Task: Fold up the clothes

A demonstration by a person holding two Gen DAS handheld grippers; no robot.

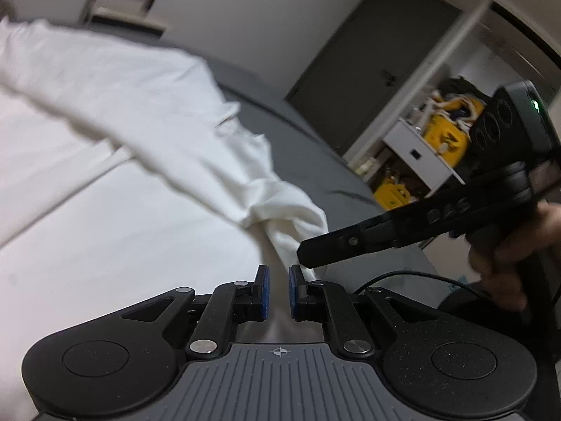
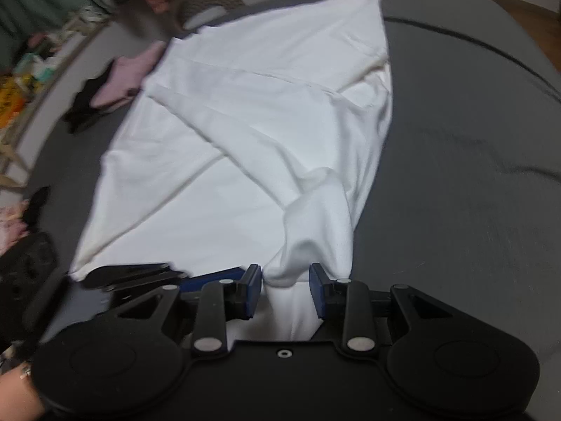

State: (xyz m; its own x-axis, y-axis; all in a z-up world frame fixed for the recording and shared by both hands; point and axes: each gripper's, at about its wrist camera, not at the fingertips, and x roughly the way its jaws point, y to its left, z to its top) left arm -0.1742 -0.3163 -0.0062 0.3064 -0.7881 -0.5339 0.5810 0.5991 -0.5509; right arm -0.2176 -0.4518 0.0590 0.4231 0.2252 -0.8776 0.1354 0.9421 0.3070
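Flat on a grey bed (image 2: 473,147) lies a white garment (image 2: 245,133), its long axis running away from the right gripper (image 2: 285,289) toward the far edge of the bed, where its far end tapers to a squared-off corner. A long fold crosses it diagonally from the far left toward the near right, ending in a bunched, twisted end (image 2: 315,224) that points down at the grippers.

In the right wrist view, that bunched end hangs between the right gripper's blue pads (image 2: 254,291). The jaws stand moderately apart, with cloth between them; whether the pads press the cloth cannot be told. The left gripper shows at lower left of that view as a blurred black finger lying over the garment's near edge.

In the left wrist view, the left gripper (image 1: 278,291) has its jaws at a narrow gap, with white cloth visible in the gap; a grip cannot be confirmed. The right gripper reaches in from the right, held by a hand (image 1: 508,256), its black finger tip touching the same bunched end just beyond the left pads (image 1: 263,291).

Pink and black clothes (image 2: 115,84) lie on the bed to the left of the garment. A shelf (image 1: 420,147) with yellow items stands by a dark door (image 1: 368,56).
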